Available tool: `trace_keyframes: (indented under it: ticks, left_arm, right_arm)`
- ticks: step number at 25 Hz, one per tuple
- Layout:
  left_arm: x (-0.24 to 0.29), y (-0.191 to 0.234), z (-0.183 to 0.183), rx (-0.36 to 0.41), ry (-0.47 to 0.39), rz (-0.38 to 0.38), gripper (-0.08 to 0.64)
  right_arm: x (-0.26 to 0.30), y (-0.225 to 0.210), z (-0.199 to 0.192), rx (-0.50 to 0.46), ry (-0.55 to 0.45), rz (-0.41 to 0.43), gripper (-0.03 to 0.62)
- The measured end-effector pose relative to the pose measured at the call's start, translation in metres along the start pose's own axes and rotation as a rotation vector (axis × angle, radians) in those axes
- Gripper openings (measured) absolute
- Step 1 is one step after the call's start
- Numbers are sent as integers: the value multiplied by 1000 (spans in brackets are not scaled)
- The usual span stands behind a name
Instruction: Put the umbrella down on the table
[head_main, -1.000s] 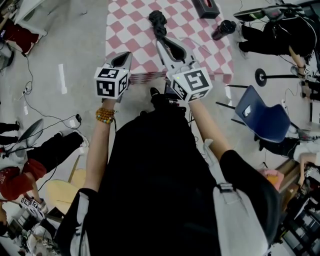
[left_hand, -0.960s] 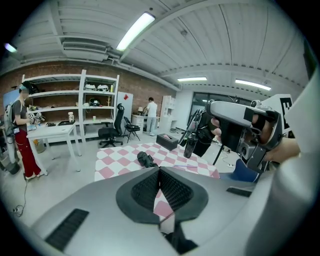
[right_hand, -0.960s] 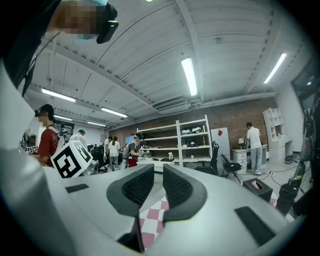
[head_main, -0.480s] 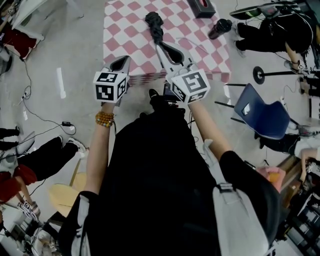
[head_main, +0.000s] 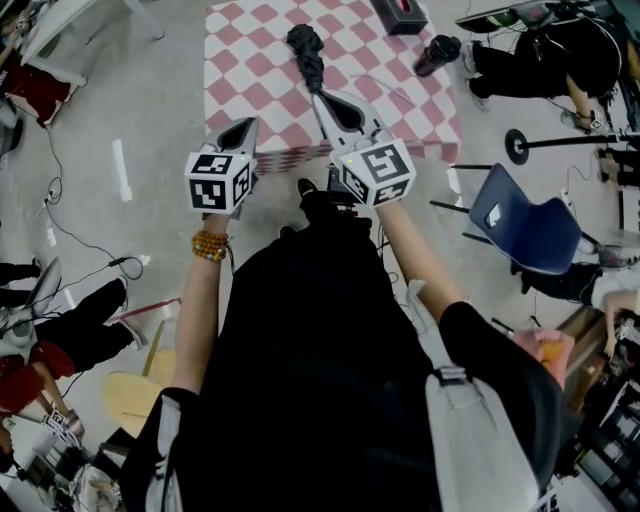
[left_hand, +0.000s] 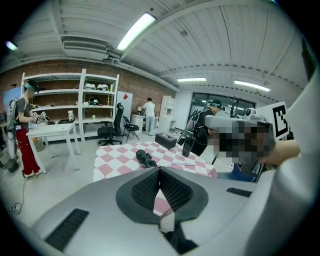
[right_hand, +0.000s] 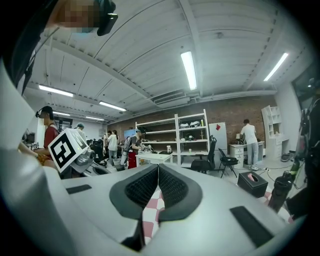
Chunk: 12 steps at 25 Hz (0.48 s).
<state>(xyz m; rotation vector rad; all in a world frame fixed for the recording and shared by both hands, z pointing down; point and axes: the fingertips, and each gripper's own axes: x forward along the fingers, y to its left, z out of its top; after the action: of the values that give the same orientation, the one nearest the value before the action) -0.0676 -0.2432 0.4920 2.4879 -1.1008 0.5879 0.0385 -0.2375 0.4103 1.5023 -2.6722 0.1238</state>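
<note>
Head view: umbrella (head_main: 306, 48), black & folded, already lies flat on the checked table (head_main: 250, 60), mid-cloth, long axis running away from the person, near end pointing back at the right gripper (head_main: 325, 98). That gripper's tip sits just beside the near end; can't tell if it touches. Left gripper (head_main: 243, 128) hangs at the table's near edge, further from the umbrella, so the right is clearly the nearer hand. Tissue box (head_main: 400, 12) & dark bottle (head_main: 440, 52) stand apart to the right; bare cloth on both sides of the umbrella, open floor left of the table, blue chair (head_main: 525, 235) to the right. Left gripper view: left gripper (left_hand: 159, 172) has pads together, nothing betw. them; umbrella (left_hand: 145, 158) lies ahead & slightly left on the cloth. Right gripper view: right gripper (right_hand: 158, 170) jaws have just been closing, pads now meet, nothing held; only checked cloth shows under them, umbrella not in sight here. Judgement: put-down looks done; any next move is prob. a straight pull-back toward the body, w/ room to spare.
</note>
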Motion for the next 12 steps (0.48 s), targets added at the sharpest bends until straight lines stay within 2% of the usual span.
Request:
trace_keyframes:
  ticks: [12]
  left_arm:
    - [5, 2, 4, -10, -4, -4, 14]
  right_arm:
    - [4, -7, -16, 20, 70, -7, 17]
